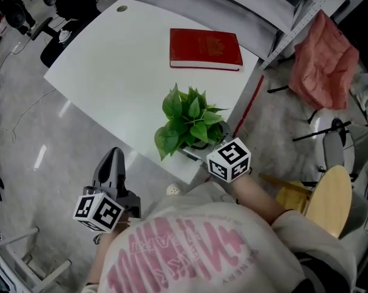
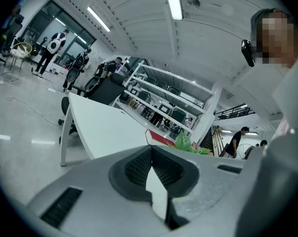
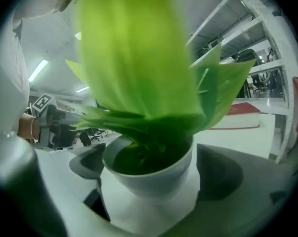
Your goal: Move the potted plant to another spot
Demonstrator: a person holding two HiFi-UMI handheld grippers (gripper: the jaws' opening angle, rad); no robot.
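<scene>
The potted plant (image 1: 190, 124), with broad green leaves in a white pot (image 3: 149, 177), stands near the near corner of the white table (image 1: 122, 72). My right gripper (image 1: 203, 146) reaches in at the pot from the near side. Its jaws stand wide on either side of the pot. Both dark pads (image 3: 84, 166) are clear of the pot wall, so it is open. Leaves fill the top of the right gripper view. My left gripper (image 1: 115, 157) hangs over the floor left of the table corner, with its jaws closed together (image 2: 151, 164) on nothing.
A red book (image 1: 205, 47) lies at the table's far side. Metal shelving (image 1: 293, 17) runs behind the table, with a pink cloth (image 1: 324, 60) draped to the right. A round wooden stool (image 1: 330, 200) stands by my right arm. Several people (image 2: 52, 48) stand far off.
</scene>
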